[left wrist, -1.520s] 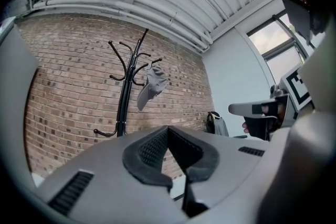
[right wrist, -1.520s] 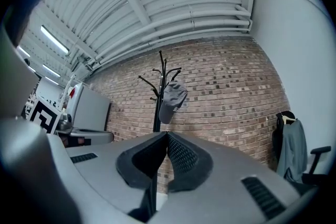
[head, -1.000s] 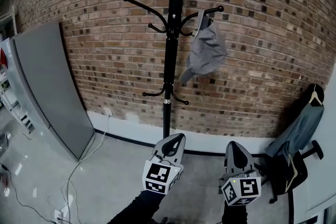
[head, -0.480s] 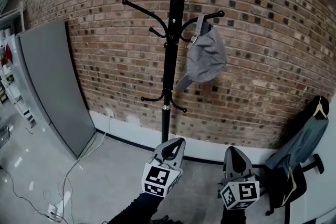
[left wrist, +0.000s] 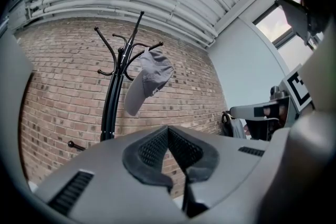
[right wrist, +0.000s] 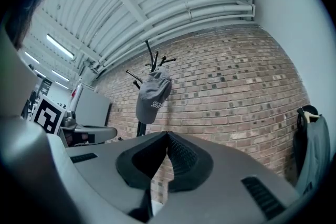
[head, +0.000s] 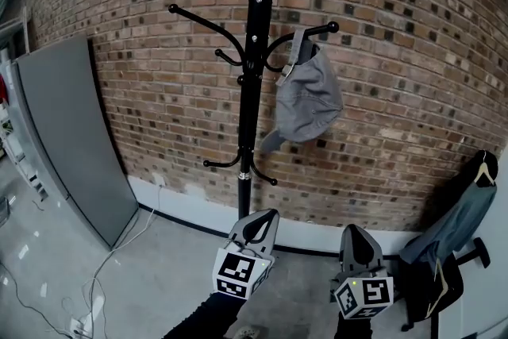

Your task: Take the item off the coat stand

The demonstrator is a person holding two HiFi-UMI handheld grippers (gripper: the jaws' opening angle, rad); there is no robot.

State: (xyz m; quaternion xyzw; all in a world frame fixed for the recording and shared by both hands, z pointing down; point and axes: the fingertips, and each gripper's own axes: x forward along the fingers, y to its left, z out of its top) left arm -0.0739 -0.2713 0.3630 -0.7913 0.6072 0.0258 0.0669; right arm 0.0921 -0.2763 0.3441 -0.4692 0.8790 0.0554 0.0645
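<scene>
Cap [head: 309, 95], one, on one coat stand [head: 248, 115]; left gripper [head: 271, 213], right gripper [head: 355, 229]: jaws apparently together

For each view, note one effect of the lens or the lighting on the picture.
Head view: the brick wall bows like a barrel, though the cap is sharp. Left gripper view: black corners, and the window is washed out. Right gripper view: ceiling lights glare, edges dark.
</scene>
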